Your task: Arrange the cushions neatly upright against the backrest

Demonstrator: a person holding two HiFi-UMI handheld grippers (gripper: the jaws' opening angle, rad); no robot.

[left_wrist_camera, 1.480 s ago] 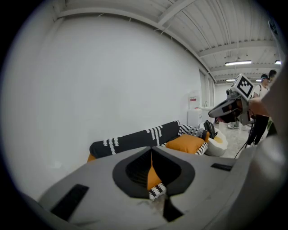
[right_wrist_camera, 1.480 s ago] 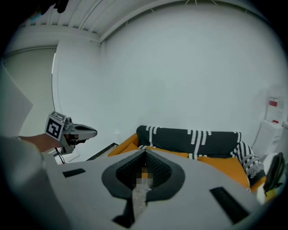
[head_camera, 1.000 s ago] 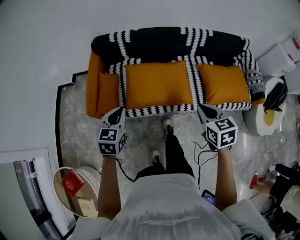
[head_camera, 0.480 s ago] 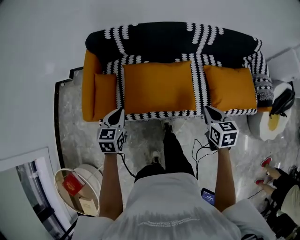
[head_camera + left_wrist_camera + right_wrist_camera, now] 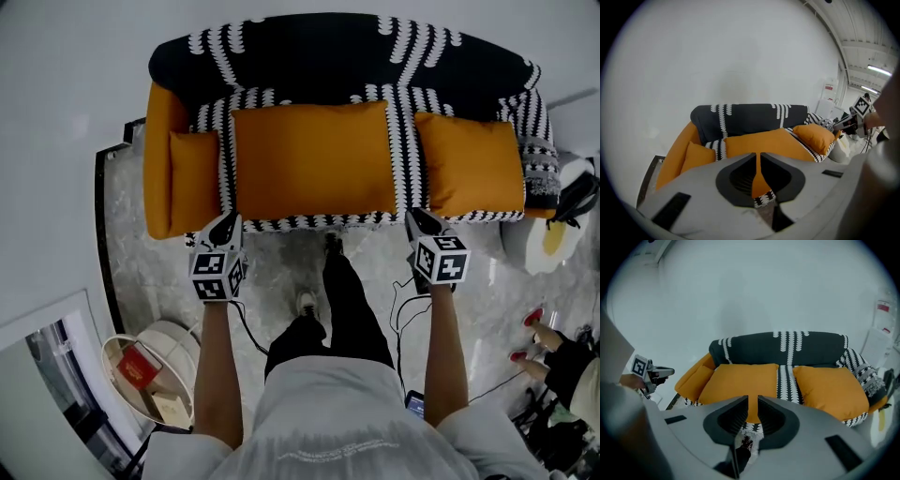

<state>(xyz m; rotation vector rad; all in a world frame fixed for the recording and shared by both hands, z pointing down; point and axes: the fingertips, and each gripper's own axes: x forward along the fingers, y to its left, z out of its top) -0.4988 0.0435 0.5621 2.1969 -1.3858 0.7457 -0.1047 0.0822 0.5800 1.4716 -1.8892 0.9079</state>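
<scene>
Three orange cushions lie flat on the seat of a black-and-white patterned sofa (image 5: 328, 52): a small one (image 5: 194, 169) by the left armrest, a large one (image 5: 312, 159) in the middle, and a third (image 5: 472, 164) at the right. My left gripper (image 5: 228, 223) hovers at the seat's front edge, below the small cushion. My right gripper (image 5: 417, 221) hangs at the front edge between the middle and right cushions. Both have just been opening; their jaws stand slightly apart with nothing between them. The left gripper (image 5: 757, 157) looks at the middle cushion (image 5: 761, 143), as does the right gripper (image 5: 753, 399).
A white round side table (image 5: 553, 239) with a dark bag stands right of the sofa. A round stool (image 5: 141, 361) holding a red book sits at the lower left. My legs (image 5: 333, 300) and cables are on the marble floor. Another person's feet (image 5: 530, 342) show at the right.
The sofa fills more of the view and sits higher in it. Both grippers have come down and still hover at its front edge. The cushions have not moved.
</scene>
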